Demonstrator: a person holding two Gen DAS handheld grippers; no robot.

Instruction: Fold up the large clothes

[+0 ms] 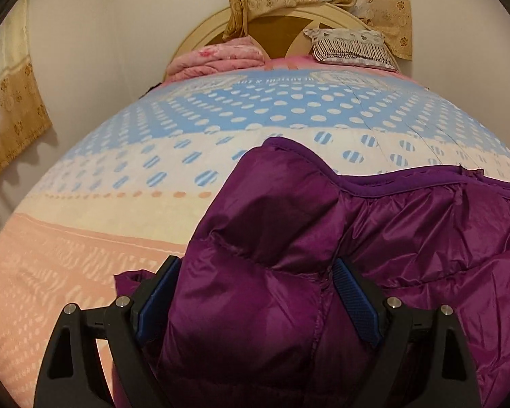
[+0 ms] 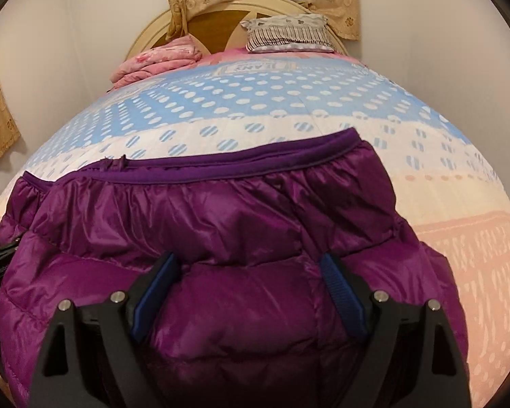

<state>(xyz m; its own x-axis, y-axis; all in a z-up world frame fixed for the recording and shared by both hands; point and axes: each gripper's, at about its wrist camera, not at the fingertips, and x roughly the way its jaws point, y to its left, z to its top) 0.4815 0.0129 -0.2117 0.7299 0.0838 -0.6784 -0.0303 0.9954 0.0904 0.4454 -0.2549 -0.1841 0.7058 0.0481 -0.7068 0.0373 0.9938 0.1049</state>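
Both black two-finger grippers, left and right, clamped on bulging folds of a shiny purple quilted down jacket, jacket spread over the dotted blue, cream and pink bedspread

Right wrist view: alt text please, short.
A purple puffer jacket fills the foreground, bunched between the right gripper's blue-padded fingers, which stand wide apart on either side of it. Beyond lies a dotted blue, white and pink bedspread, with a pillow at the headboard.
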